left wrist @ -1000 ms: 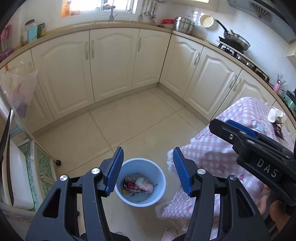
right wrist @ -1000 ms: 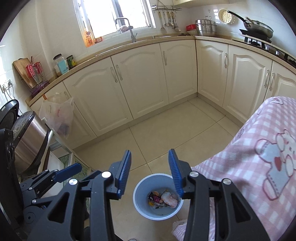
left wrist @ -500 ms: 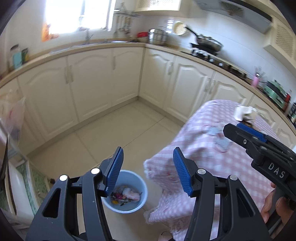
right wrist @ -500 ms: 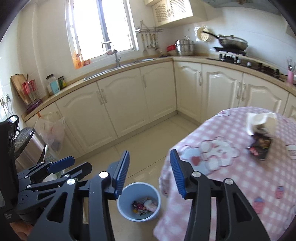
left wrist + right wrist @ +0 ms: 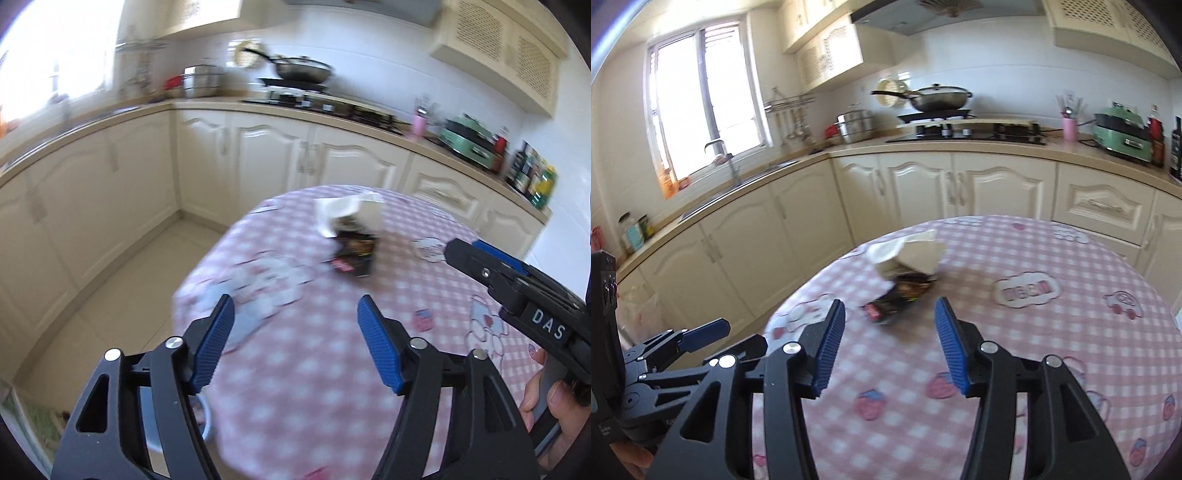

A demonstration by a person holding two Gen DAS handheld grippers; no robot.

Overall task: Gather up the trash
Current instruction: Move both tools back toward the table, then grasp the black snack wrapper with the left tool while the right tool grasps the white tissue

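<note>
Two pieces of trash are lying together on the pink checked counter (image 5: 1027, 350): a crumpled white paper wrapper (image 5: 908, 253) and a dark snack packet (image 5: 897, 295) touching it on the near side. Neither is being gripped yet, so this part of the collecting is, by my reading, not done. A pale bin rim (image 5: 205, 413) is showing at the counter's edge in the left wrist view; what it is holding cannot be told from here.

The right tool (image 5: 890, 341) is hovering over the counter with its jaws part open and just opening further, nothing sitting between them; the dark snack packet is lying just beyond its tips and roughly in line with the gap. The left tool (image 5: 295, 343) is standing wide open, its jaws having just been spreading, also empty, with the trash well ahead of it. Both are touching nothing. The left view is heavily blurred, so finer detail on the counter is not readable.
</note>
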